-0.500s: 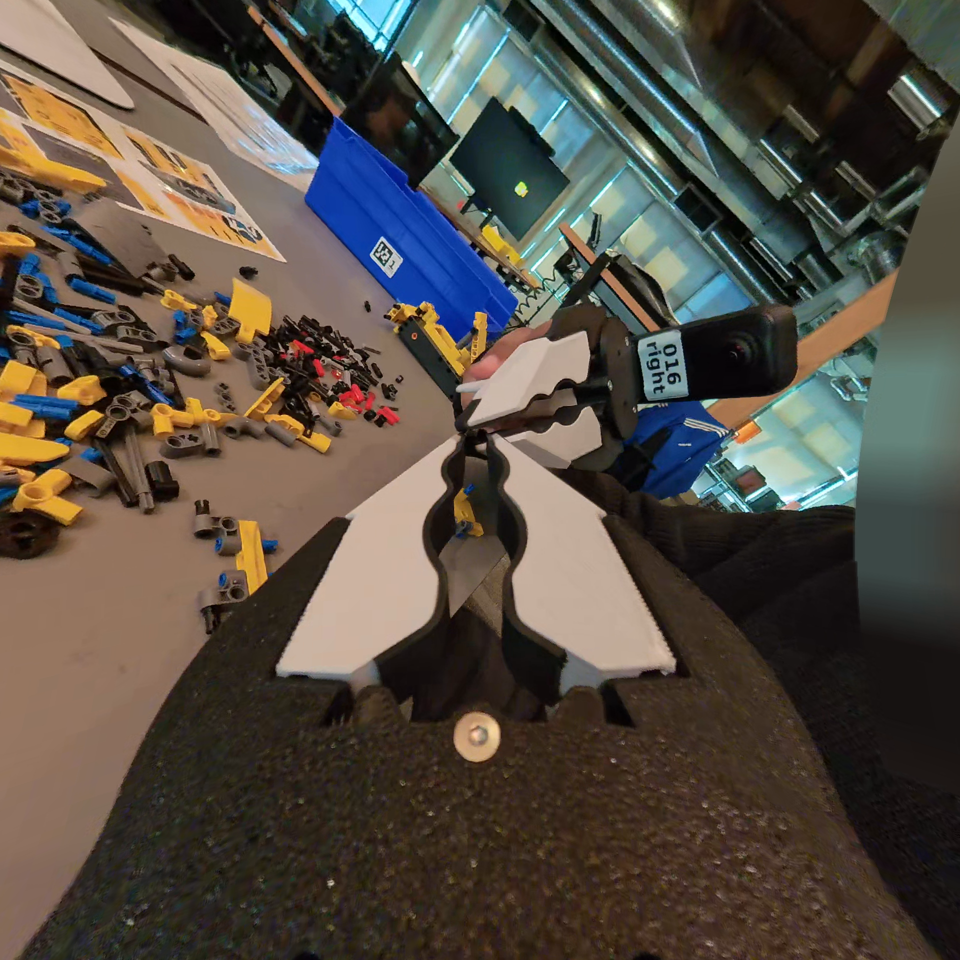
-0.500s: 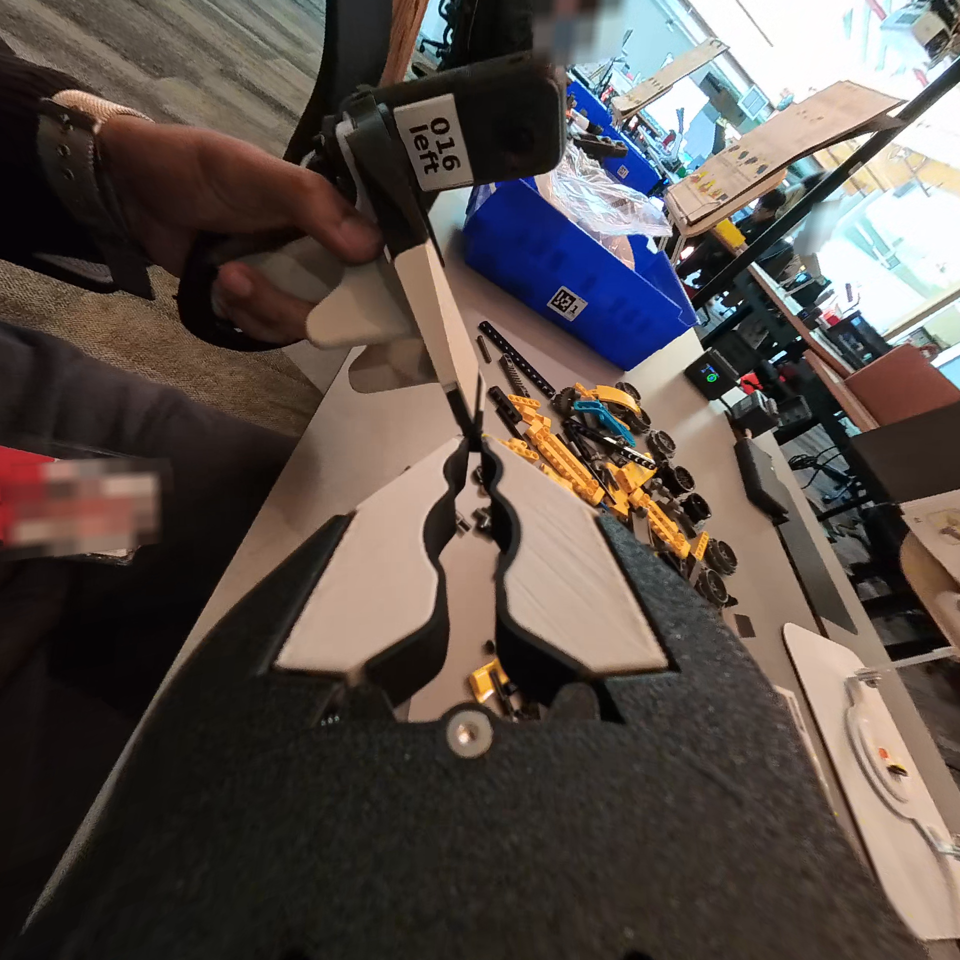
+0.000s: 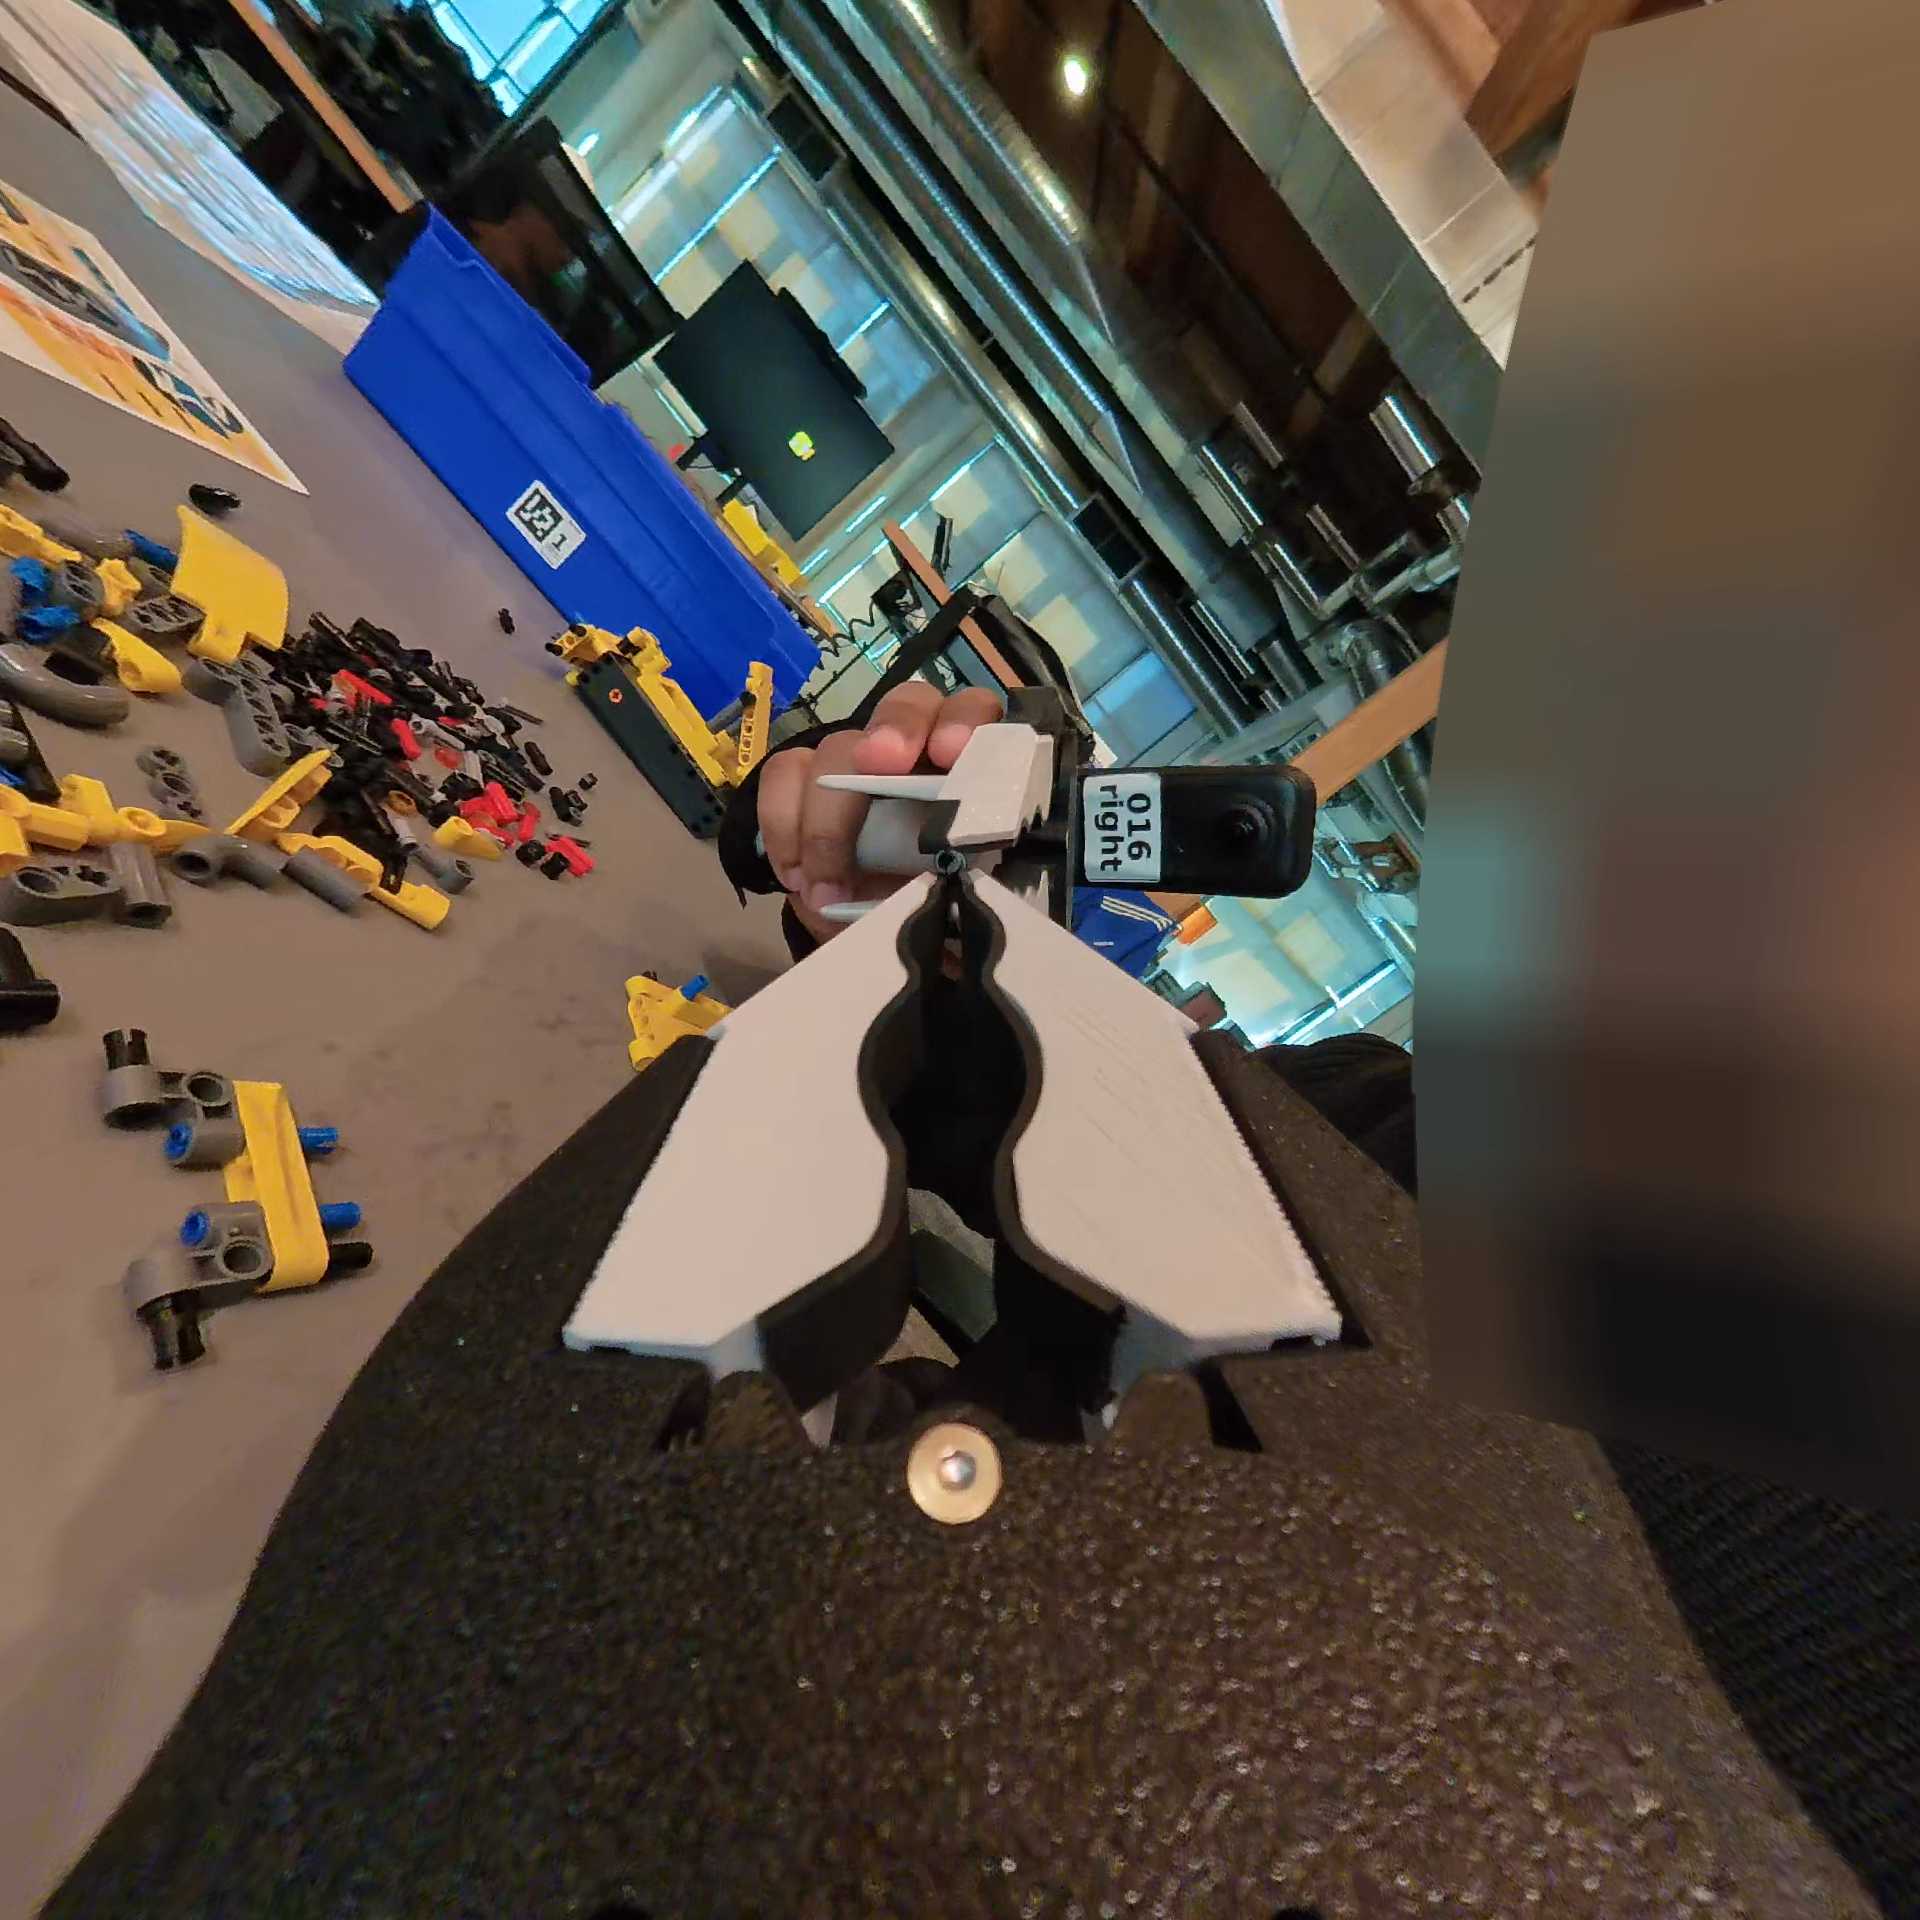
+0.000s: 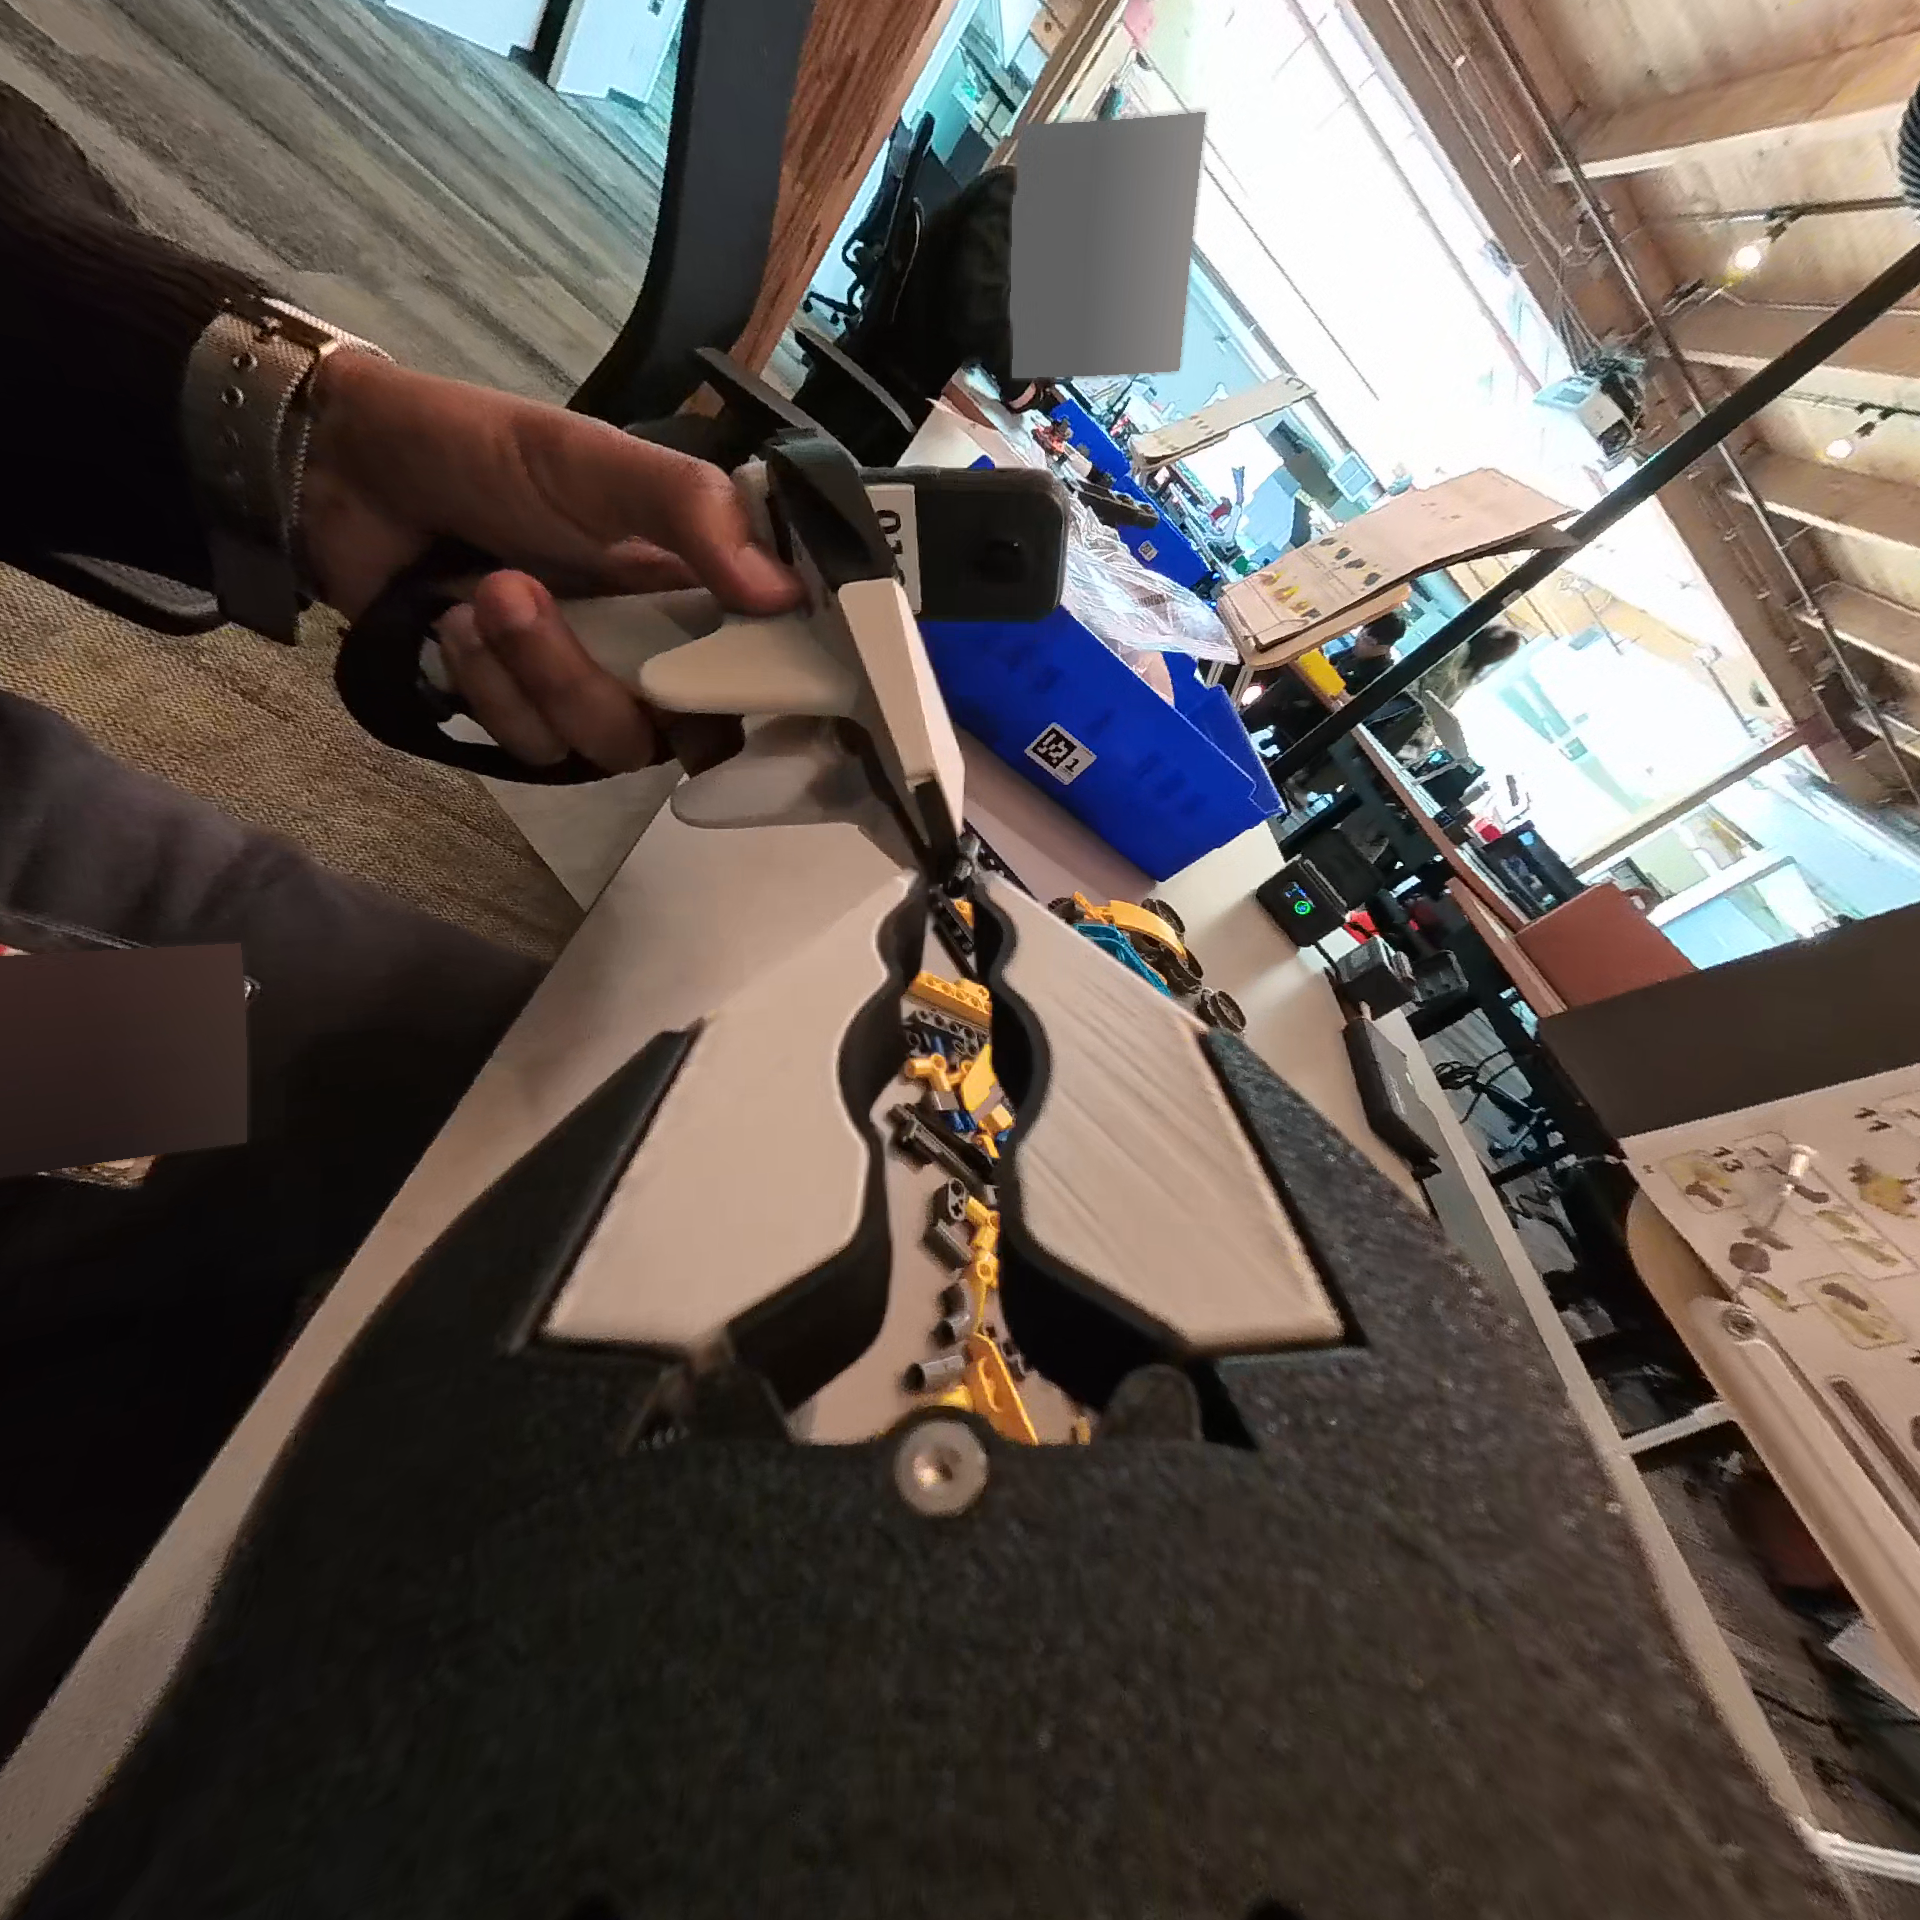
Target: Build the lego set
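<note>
My left gripper (image 3: 949, 875) is shut, with a small black pin (image 3: 948, 860) pinched at its tips, held above the grey table (image 3: 436, 997). My right gripper (image 4: 951, 891) is shut too and meets it tip to tip on the same small black pin (image 4: 962, 862). In the left wrist view the right gripper (image 3: 940, 844) faces me, held by a hand (image 3: 831, 810). In the right wrist view the left gripper (image 4: 932, 816) comes in from the upper left, held by a hand (image 4: 540, 540). How much of the pin each one grips is hidden.
Loose yellow, grey, black, blue and red building pieces (image 3: 312, 748) are spread over the table. A part-built yellow and black model (image 3: 665, 717) stands by a blue bin (image 3: 561, 499). Printed sheets (image 3: 94, 332) lie far left. A small yellow and blue piece (image 3: 665, 1013) lies near my left finger. The tips of both grippers are at nearly the same place.
Both grippers have risen and turned, tips still together. The right gripper now faces the left camera more squarely. The yellow and blue piece shows left of my left finger instead of between the jaws.
</note>
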A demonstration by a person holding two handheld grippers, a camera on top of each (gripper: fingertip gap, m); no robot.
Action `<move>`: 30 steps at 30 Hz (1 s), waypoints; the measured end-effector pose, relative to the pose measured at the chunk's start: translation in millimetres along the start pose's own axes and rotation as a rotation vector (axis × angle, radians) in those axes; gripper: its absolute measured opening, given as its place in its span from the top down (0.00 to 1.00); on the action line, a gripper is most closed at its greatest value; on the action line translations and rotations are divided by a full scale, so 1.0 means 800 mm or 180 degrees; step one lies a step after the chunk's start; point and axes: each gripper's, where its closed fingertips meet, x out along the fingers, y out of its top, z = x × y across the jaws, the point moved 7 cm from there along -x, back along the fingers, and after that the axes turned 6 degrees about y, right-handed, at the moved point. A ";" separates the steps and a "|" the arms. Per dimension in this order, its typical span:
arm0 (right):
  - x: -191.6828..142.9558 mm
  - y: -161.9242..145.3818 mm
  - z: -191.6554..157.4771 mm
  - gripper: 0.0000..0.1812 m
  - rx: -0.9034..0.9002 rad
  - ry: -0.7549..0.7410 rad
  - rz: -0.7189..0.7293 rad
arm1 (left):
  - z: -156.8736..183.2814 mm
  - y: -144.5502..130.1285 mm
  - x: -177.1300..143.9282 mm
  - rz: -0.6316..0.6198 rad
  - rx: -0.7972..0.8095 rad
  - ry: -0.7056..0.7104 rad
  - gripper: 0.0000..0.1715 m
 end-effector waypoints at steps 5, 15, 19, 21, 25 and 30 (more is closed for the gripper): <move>-0.002 0.002 0.001 0.95 0.0010 -0.0023 0.0053 | 0.001 -0.001 0.000 -0.0010 0.0002 -0.0020 1.00; -0.001 -0.021 0.020 1.00 0.0304 -0.0190 -0.0291 | -0.013 0.010 -0.017 0.0042 0.0357 0.0717 1.00; -0.009 -0.043 0.047 1.00 0.0961 -0.0343 -0.0393 | -0.013 0.005 -0.013 -0.0165 0.0662 0.1060 0.99; -0.015 -0.053 0.057 1.00 0.1286 -0.0319 -0.0329 | -0.012 -0.003 -0.004 -0.0333 0.0810 0.1116 0.98; -0.031 -0.058 0.074 1.00 0.1716 -0.0350 -0.0058 | -0.013 -0.023 0.018 -0.0683 0.1128 0.1275 0.93; -0.046 -0.054 0.087 0.99 0.1900 -0.0453 0.0115 | -0.019 -0.036 0.033 -0.0948 0.1578 0.1664 0.90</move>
